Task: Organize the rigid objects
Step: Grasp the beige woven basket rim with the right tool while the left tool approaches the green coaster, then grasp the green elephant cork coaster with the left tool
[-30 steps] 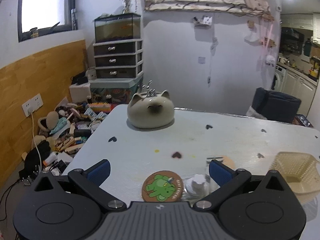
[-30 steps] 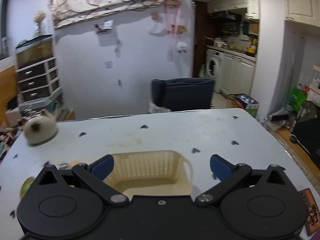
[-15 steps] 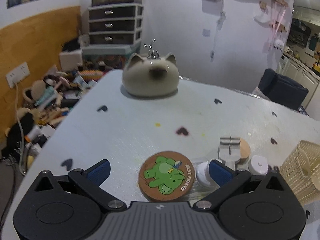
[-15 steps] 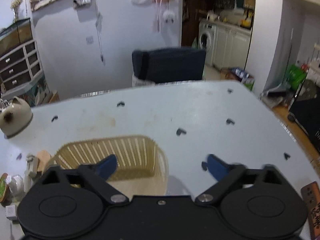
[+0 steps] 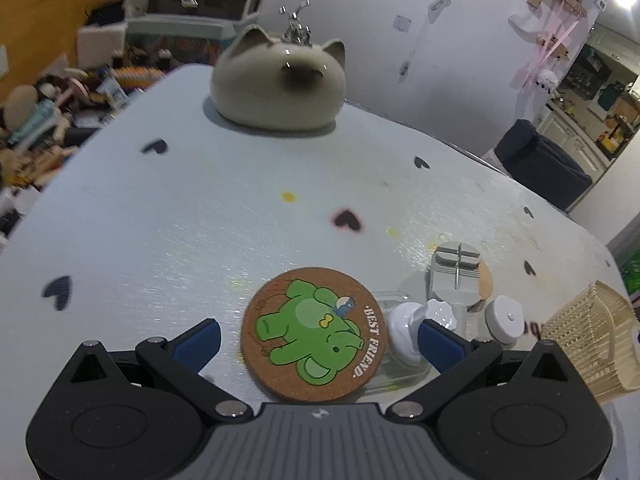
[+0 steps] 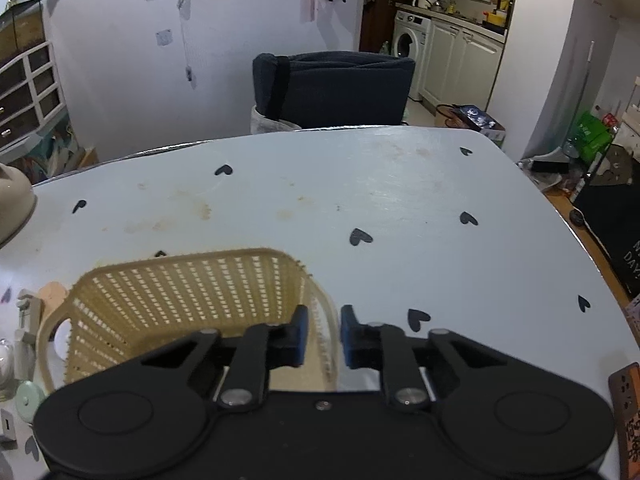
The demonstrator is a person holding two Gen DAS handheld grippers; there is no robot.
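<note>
Nothing sits in the basket (image 6: 188, 300) yet; right gripper (image 6: 323, 334) has just been closing on its rim, left gripper (image 5: 318, 344) gapes above the coaster (image 5: 314, 334) beside it.

Ahead of the right gripper, beyond the pale blue tabletop (image 6: 400, 200) printed with dark hearts, a dark blue padded chair (image 6: 336, 88) stands against a white wall (image 6: 224, 60). Farther right, a white washing machine (image 6: 408, 46) sits beside cream cabinets (image 6: 460, 64).
</note>
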